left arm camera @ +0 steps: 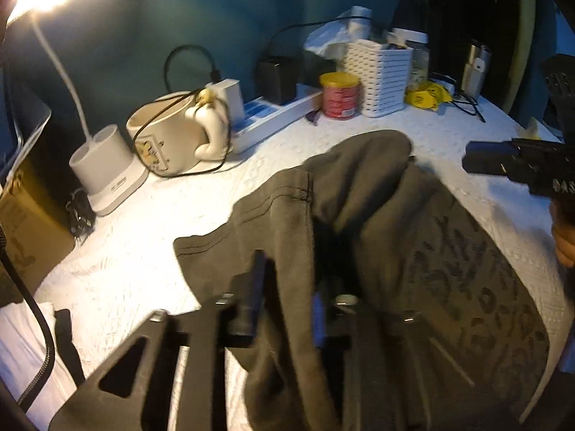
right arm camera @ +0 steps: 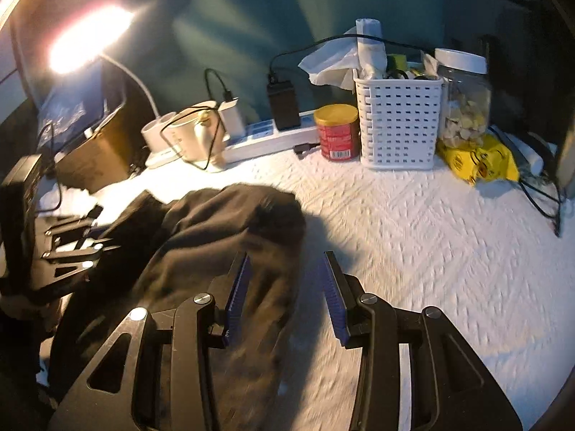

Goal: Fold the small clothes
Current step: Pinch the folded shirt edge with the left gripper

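My left gripper (left arm camera: 287,294) is pinched on a fold of the shirt (left arm camera: 359,215); cloth bunches up between the jaws. My right gripper (right arm camera: 284,287) is spread, nothing in it, its left finger over the shirt's edge.

Handling, my judgement: light, soft, limp cloth; it will sag and drag, not slip. Best hold is a hemmed edge or corner, where the stitched seam gives some body.

Look: dark olive-brown fabric, stitched hem, faded dark print on one side. It lies rumpled on the white quilted cover (right arm camera: 413,233), near the front, apart from the clutter along the wall.
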Demonstrator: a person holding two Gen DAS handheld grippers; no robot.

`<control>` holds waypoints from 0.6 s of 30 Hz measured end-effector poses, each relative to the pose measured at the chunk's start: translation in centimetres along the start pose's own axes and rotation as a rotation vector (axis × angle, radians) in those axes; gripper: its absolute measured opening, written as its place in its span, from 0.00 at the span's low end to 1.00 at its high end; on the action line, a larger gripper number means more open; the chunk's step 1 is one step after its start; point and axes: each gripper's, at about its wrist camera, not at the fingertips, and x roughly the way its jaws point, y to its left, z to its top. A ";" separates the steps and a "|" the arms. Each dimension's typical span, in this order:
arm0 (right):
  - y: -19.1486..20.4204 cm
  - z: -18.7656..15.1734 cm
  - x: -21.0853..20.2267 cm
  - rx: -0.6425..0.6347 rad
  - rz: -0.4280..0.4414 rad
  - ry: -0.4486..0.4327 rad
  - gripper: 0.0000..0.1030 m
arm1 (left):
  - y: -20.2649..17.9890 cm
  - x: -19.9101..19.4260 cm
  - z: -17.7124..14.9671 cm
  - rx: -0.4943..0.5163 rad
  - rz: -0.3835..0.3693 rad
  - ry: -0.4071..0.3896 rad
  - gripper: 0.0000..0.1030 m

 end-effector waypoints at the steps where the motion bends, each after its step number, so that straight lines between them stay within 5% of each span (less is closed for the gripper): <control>1: -0.2 0.5 0.6 0.001 0.005 0.002 0.42 | 0.6 0.0 -0.1 -0.014 0.004 -0.006 0.08; 10: -1.9 2.6 5.8 0.064 0.062 0.064 0.42 | 3.8 0.1 -1.7 -0.118 -0.019 -0.052 0.05; 16: -2.2 2.6 8.4 0.096 0.142 0.136 0.41 | 5.1 0.6 -2.1 -0.179 -0.102 -0.094 0.05; 18: -2.2 2.9 8.3 0.095 0.171 0.114 0.24 | 5.3 1.1 -2.1 -0.190 -0.115 -0.088 0.05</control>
